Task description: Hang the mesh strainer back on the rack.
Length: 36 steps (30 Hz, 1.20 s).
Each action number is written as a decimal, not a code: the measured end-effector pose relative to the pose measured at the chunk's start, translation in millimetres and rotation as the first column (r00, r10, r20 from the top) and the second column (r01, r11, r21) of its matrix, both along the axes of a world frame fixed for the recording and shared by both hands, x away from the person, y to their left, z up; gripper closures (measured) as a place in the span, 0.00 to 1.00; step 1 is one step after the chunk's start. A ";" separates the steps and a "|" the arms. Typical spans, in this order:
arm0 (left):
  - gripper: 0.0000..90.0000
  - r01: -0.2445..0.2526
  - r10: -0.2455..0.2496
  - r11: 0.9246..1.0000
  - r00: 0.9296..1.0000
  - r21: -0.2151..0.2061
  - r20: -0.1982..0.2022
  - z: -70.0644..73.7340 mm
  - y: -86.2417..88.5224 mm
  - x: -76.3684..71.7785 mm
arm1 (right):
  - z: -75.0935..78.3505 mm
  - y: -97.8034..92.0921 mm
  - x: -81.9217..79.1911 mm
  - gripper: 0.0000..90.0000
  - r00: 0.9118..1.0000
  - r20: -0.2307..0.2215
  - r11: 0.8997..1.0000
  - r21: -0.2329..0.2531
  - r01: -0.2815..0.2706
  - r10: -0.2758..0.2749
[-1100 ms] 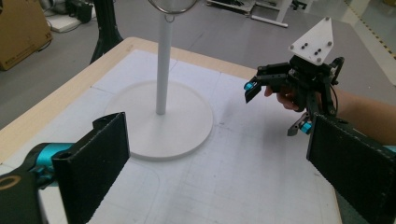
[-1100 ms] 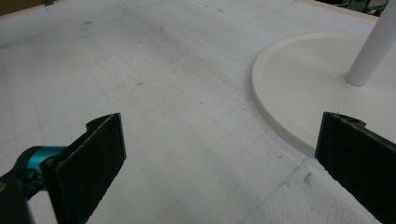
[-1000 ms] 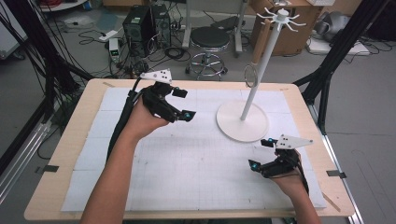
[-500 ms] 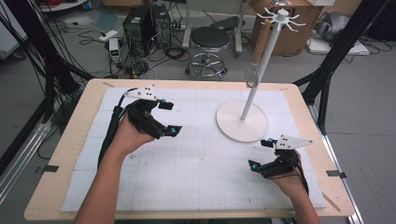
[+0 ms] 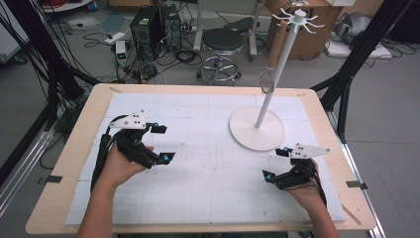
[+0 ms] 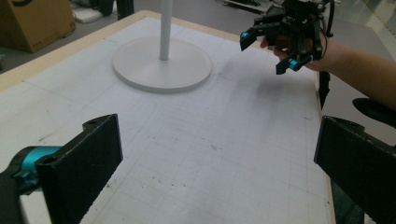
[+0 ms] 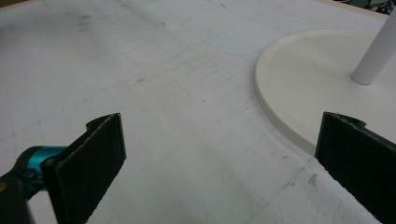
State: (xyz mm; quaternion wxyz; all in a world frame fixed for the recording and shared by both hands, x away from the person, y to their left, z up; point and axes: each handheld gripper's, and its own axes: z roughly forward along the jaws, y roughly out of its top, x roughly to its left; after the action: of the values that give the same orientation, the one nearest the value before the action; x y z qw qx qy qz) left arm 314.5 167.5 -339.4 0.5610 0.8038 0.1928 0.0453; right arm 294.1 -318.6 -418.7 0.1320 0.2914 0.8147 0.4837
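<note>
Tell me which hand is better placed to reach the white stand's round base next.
Right. The right tongs hover open just beside the white round stand base, while the left tongs sit open across the white mat, farther off.

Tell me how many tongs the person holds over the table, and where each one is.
2. The left tongs are over the left part of the white mat, jaws open. The right tongs are near the mat's right edge, just in front of the white stand, also open.

One white stand (image 5: 257,129), one ring (image 5: 266,81) on it, two grippers (image 5: 162,144) (image 5: 276,164), one table (image 5: 64,183).
</note>
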 end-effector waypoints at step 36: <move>0.02 -0.060 0.061 0.998 0.997 0.032 -0.043 -41.4 22.7 -21.9 | -2.2 -1.0 2.8 0.01 1.000 -0.009 1.000 -0.011 0.006 -0.006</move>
State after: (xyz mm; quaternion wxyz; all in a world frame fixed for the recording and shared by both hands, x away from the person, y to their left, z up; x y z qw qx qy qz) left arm 292.6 190.2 -380.8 0.5425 0.8069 0.2288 0.0474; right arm 296.9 -319.5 -420.9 0.1317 0.2953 0.8170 0.4775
